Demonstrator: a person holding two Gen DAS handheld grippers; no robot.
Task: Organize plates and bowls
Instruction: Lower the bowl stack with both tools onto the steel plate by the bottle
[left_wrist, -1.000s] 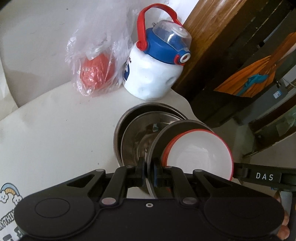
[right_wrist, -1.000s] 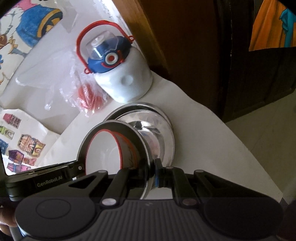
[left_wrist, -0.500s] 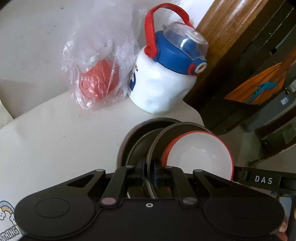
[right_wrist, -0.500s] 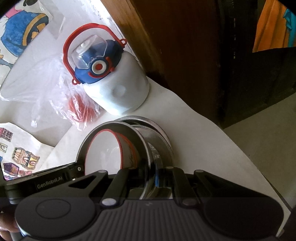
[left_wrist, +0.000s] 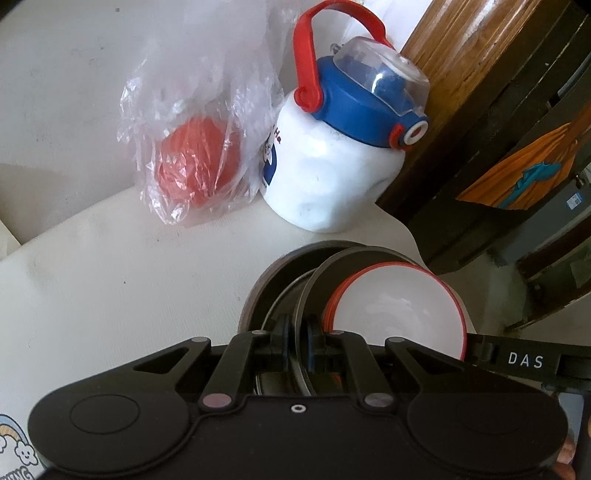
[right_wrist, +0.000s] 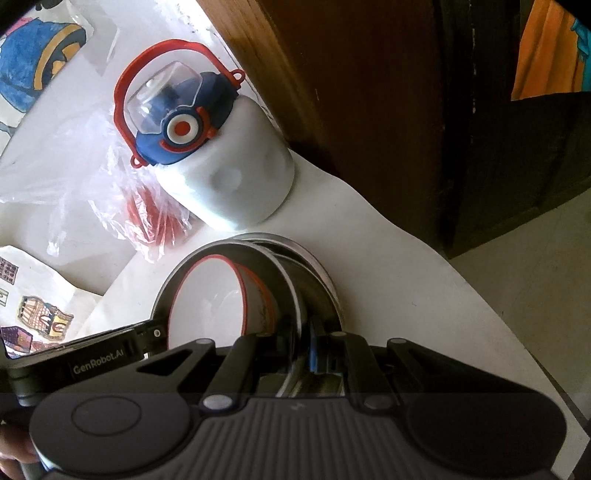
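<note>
Steel plate (left_wrist: 317, 275) tilted over stacked plates (left_wrist: 258, 291); bottle (left_wrist: 332, 177), bagged ball (left_wrist: 195, 162) just behind.

In the left wrist view, the bottle (left_wrist: 332, 162) is standing in the upper middle of the frame on the table (left_wrist: 110, 280), with the plastic bag (left_wrist: 192, 147) lying just to its left, touching it. Below the bottle, at lower centre, the steel plates (left_wrist: 269, 284) are lying stacked on the table, and another plate (left_wrist: 321, 273) is sitting tilted over them with the bowl (left_wrist: 399, 314) resting in it. A wooden post (left_wrist: 450, 66) is rising in the upper right, behind the bottle.
</note>
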